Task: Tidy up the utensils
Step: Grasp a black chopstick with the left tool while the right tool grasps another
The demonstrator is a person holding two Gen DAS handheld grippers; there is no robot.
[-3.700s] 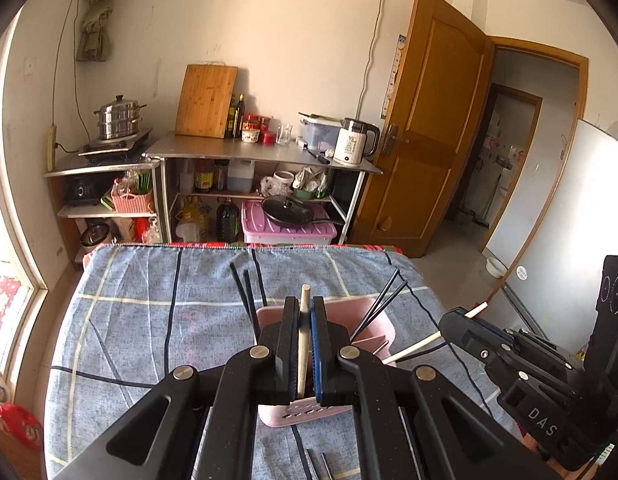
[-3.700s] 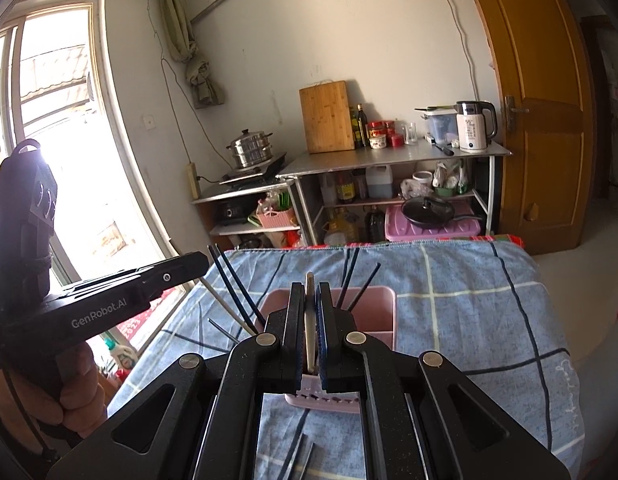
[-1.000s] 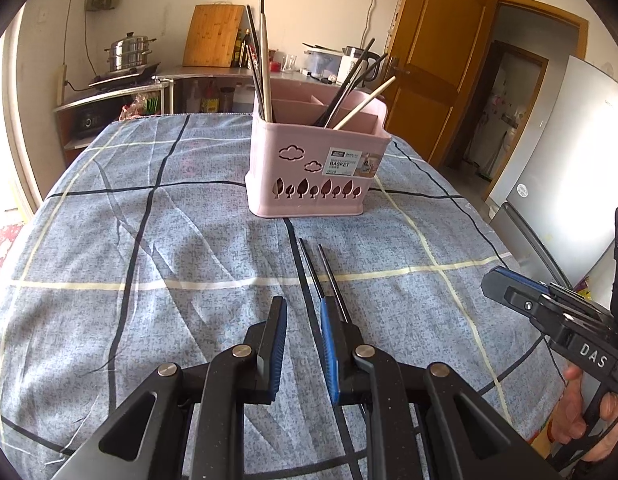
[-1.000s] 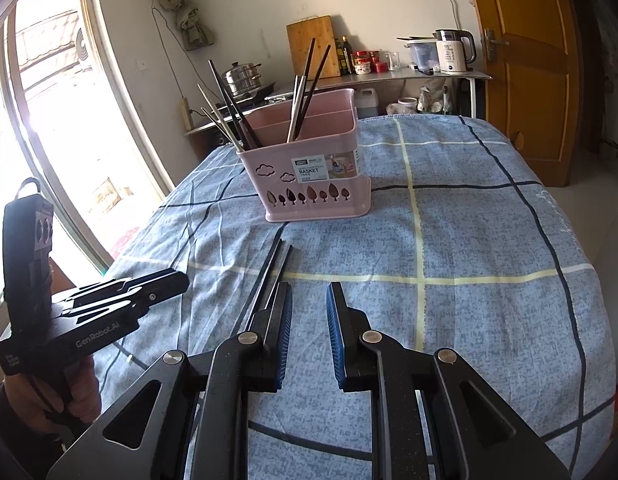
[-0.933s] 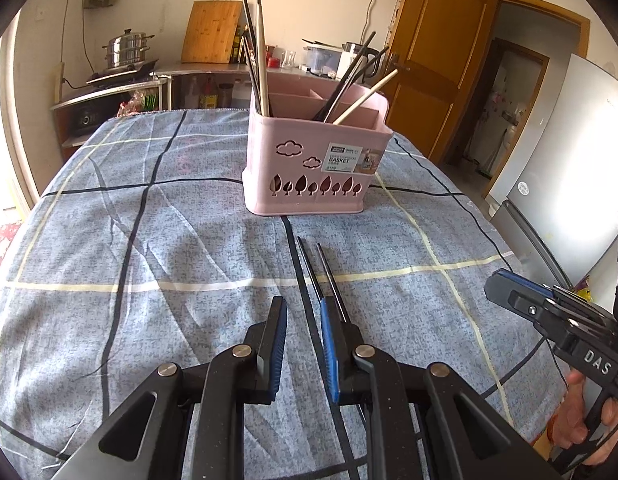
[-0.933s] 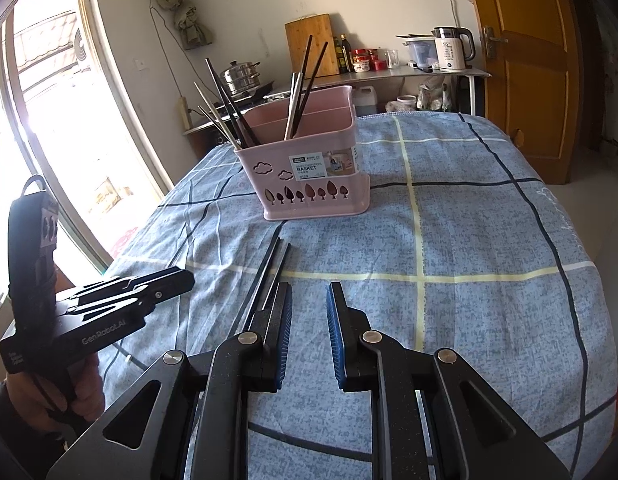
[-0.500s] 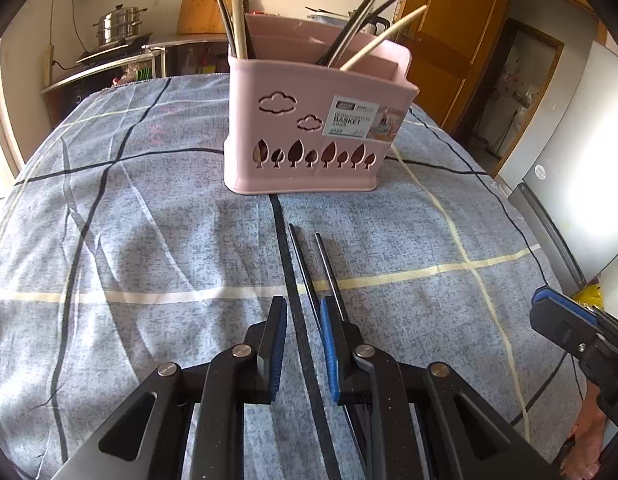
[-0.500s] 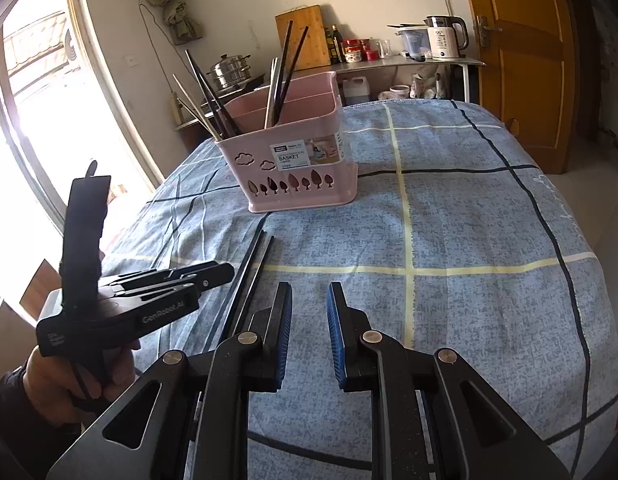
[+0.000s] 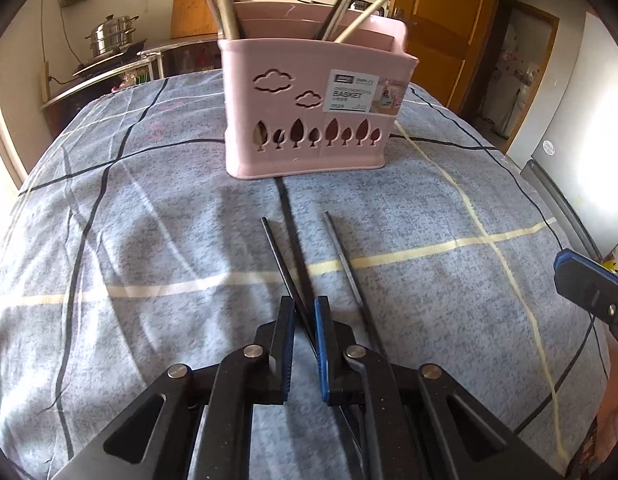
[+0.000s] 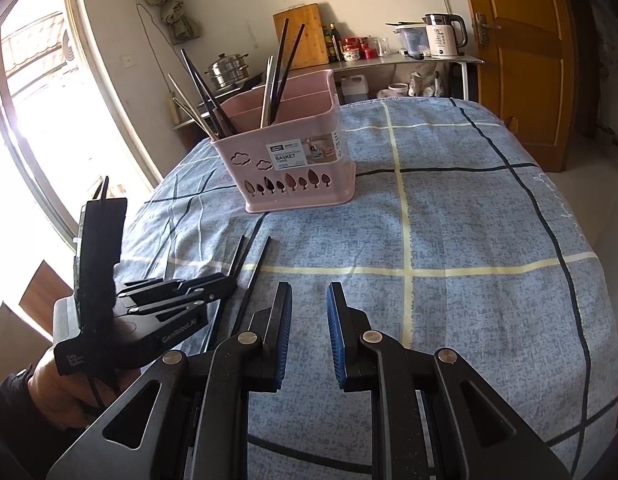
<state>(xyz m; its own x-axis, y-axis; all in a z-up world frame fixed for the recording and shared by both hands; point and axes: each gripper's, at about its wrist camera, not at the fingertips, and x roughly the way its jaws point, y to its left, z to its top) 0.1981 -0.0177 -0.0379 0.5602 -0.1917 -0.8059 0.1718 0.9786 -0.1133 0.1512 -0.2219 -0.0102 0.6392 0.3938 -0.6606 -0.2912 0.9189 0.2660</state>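
Two thin black chopsticks lie on the blue-grey checked tablecloth (image 9: 149, 220) in front of a pink plastic utensil basket (image 9: 309, 120), and the left gripper (image 9: 305, 312) sits low over the nearer one (image 9: 279, 258): its jaws are closing, the blue pads narrow on either side of the stick's near end, with the stick running between them and a sliver of gap still showing. The second black chopstick (image 9: 345, 264) lies just beside it to the right, outside the jaws, both sticks pointing toward the basket. In the right wrist view a hand (image 10: 65, 396) grips the left tool's black handle. The right gripper (image 10: 309, 304) hovers over bare cloth with its jaws spread and nothing between them, the two chopsticks off to its left. Farther out, the basket stands upright on the cloth, with cloud and leaf cut-outs and a white label on its front wall, and already holds several black, metal and pale wooden chopsticks (image 10: 277, 76) leaning in its compartments.
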